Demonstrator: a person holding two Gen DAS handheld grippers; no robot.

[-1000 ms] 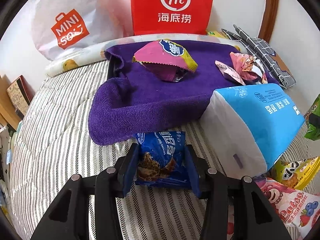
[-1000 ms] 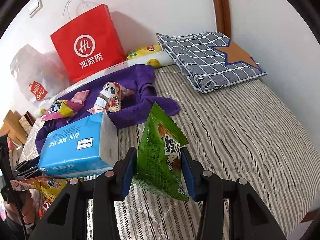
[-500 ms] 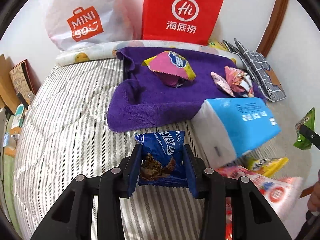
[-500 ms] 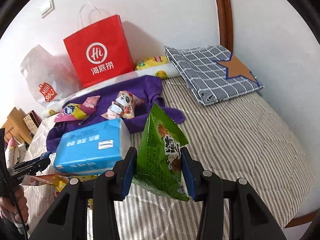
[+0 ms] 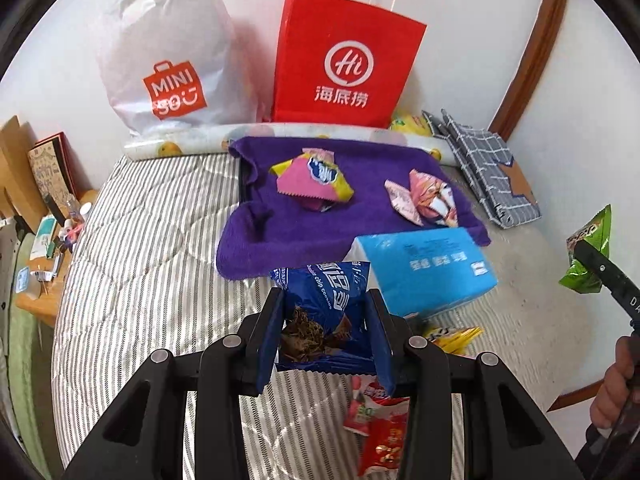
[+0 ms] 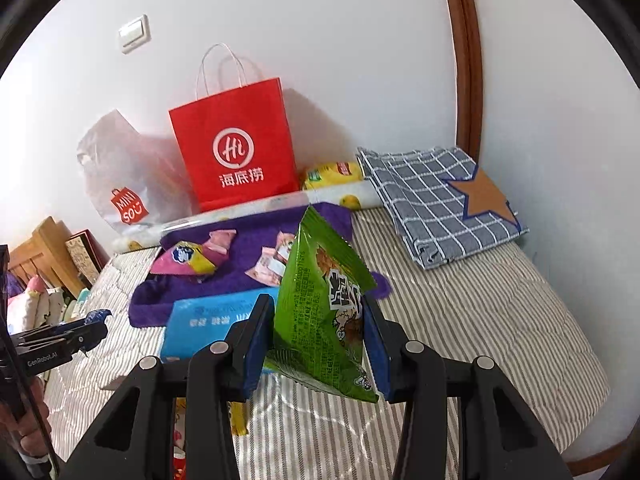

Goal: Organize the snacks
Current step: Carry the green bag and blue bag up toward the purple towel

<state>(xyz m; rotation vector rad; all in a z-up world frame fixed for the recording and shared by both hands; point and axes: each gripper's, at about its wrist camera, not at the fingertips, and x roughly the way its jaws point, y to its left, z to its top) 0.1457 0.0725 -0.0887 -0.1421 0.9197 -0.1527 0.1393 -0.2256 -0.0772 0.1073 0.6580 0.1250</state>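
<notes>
- Now each hand-held gripper has a snack pinched between its two blue pads, up above the striped bed point(image 5: 132, 248).
- Left hand-held gripper point(image 5: 326, 330): its jaws are squeezed on a blue cookie pack point(image 5: 320, 312), which hangs in the air in front of the blue tissue pack point(image 5: 428, 268).
- Right hand-held gripper point(image 6: 318, 336): its jaws are squeezed tight on a green chip bag point(image 6: 320, 312), which stands tall and a bit tilted between the pads.
- On the purple towel point(image 5: 280, 236) two snacks lie already: a pink and yellow bag point(image 5: 312, 180) and a small pink wrapper point(image 5: 424, 200). They are near each other but not touching.
- More snacks lie on the bed close to the left gripper: a red strawberry pack point(image 5: 376, 424) and a yellow pack point(image 5: 452, 336), partly hidden.
- A red paper bag point(image 5: 344, 64) and a white plastic bag point(image 5: 168, 60) stand against the wall behind the towel.
- Step in hand: it looks like the carrying step, with both snacks picked up and not yet put down.
- Next move, as a guess: bring each snack over the purple towel, find a bare spot beside the snacks lying there, go down low, then open the jaws.
- Care is needed so the puffy bags do not get crushed or land on top of the others.
</notes>
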